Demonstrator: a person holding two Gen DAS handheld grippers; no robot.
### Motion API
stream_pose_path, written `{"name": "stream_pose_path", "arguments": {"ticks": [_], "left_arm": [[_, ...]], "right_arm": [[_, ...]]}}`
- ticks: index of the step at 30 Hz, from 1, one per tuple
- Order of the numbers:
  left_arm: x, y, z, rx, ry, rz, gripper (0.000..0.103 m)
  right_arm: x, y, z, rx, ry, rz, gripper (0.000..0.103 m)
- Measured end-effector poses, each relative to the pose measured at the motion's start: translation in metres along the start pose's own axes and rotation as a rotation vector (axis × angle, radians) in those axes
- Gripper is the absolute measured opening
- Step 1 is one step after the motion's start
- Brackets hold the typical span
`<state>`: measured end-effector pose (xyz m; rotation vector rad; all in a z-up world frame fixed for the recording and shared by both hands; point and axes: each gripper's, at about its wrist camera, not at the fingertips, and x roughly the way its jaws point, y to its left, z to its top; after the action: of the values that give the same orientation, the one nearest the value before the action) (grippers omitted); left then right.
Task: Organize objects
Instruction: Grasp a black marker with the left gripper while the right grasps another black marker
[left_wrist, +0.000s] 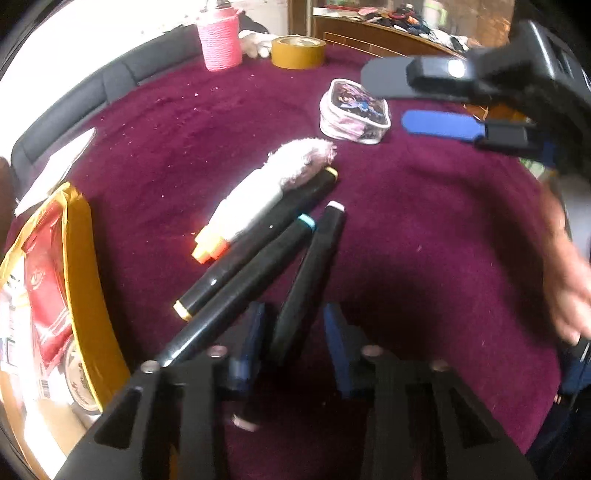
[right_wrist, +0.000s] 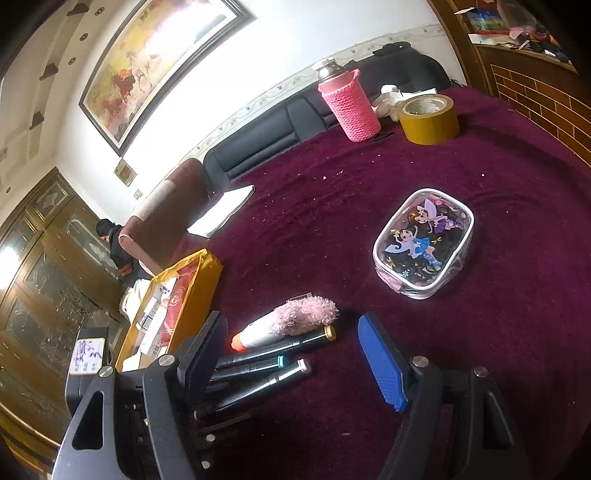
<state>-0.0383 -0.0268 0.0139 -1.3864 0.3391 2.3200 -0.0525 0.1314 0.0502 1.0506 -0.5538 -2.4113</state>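
Note:
Three black markers lie side by side on the maroon cloth (left_wrist: 424, 229). My left gripper (left_wrist: 295, 306) is shut on the white-capped marker (left_wrist: 321, 251), its blue pads (left_wrist: 255, 332) on either side of the barrel. The teal-capped marker (left_wrist: 251, 280) and the yellow-capped marker (left_wrist: 258, 240) lie just left of it. A fluffy pink pen (left_wrist: 266, 188) rests against them. My right gripper (right_wrist: 291, 319) hovers open over the pen (right_wrist: 295, 317) and markers (right_wrist: 266, 382), holding nothing. A clear cartoon pouch (right_wrist: 424, 243) sits beyond.
A yellow box (right_wrist: 207, 280) of red packets stands at the table's left edge. A pink knit-covered bottle (right_wrist: 351, 107) and a tape roll (right_wrist: 428, 118) stand at the far side. A hand (left_wrist: 569, 277) shows at the right. A person (right_wrist: 110, 240) stands beyond the chair.

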Motion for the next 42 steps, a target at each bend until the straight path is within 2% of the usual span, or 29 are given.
{"name": "stream_pose_path", "arguments": {"ticks": [3, 9, 14, 18, 23, 24, 26, 29, 31, 34, 35, 40, 42], "left_arm": [[-0.005, -0.011, -0.009, -0.049, -0.022, -0.044, 0.014], [-0.029, -0.024, -0.052, -0.117, -0.035, -0.083, 0.014], [-0.047, -0.017, -0.081, -0.183, -0.047, -0.105, 0.014], [-0.05, -0.014, -0.088, -0.2, -0.065, -0.121, 0.014], [-0.052, -0.013, -0.09, -0.21, -0.076, -0.135, 0.014], [-0.053, -0.013, -0.09, -0.208, -0.076, -0.136, 0.014], [-0.053, -0.012, -0.091, -0.209, -0.08, -0.141, 0.015], [-0.054, -0.011, -0.092, -0.215, -0.085, -0.151, 0.014], [-0.055, -0.011, -0.092, -0.218, -0.087, -0.156, 0.015], [-0.056, -0.011, -0.092, -0.219, -0.086, -0.155, 0.015], [-0.057, -0.012, -0.091, -0.219, -0.086, -0.154, 0.015], [-0.058, -0.017, -0.094, -0.218, -0.084, -0.146, 0.015], [-0.058, -0.019, -0.095, -0.222, -0.082, -0.149, 0.015]], "right_arm": [[0.003, -0.001, -0.001, -0.001, 0.008, -0.011, 0.079], [0.014, 0.001, -0.004, -0.011, 0.053, 0.014, 0.079], [0.044, 0.024, -0.018, -0.102, 0.199, 0.088, 0.077], [0.074, 0.061, -0.022, -0.251, 0.312, 0.09, 0.075], [0.108, 0.079, -0.019, -0.382, 0.352, 0.047, 0.074], [0.11, 0.081, -0.017, -0.409, 0.327, 0.049, 0.074], [0.117, 0.081, -0.014, -0.432, 0.34, 0.048, 0.074], [0.126, 0.077, -0.018, -0.416, 0.424, 0.048, 0.074], [0.121, 0.078, -0.025, -0.456, 0.446, 0.067, 0.074], [0.113, 0.086, -0.037, -0.537, 0.469, 0.058, 0.073], [0.112, 0.09, -0.041, -0.577, 0.466, 0.046, 0.068], [0.108, 0.104, -0.049, -0.712, 0.374, -0.071, 0.055], [0.108, 0.107, -0.052, -0.768, 0.324, -0.157, 0.055]]}}
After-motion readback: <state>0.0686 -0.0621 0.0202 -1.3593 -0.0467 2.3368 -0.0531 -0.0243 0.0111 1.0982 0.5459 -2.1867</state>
